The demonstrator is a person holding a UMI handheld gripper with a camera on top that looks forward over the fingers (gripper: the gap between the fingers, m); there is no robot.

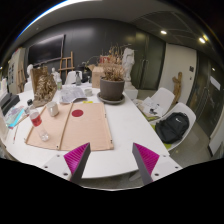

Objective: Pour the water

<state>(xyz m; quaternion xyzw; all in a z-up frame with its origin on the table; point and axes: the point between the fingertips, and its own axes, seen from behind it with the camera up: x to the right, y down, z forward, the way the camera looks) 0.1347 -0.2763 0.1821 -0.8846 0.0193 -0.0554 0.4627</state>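
Observation:
My gripper point(111, 160) hangs above the near edge of a white table point(120, 130), open, with only bare tabletop between its magenta pads point(76, 157). Well beyond the fingers to the left, a glass of red liquid point(37, 118) stands at the edge of a beige mat point(80, 128). A small clear glass point(44, 133) stands just in front of it. A red round spot point(77, 113) lies on the mat. Nothing is held.
A brown plant pot point(112, 88) with dry stems stands at the table's far end, among white cloths and small items point(70, 95). To the right are white chairs point(160, 100), one carrying a black backpack point(172, 127). Blue items point(16, 117) lie at the far left.

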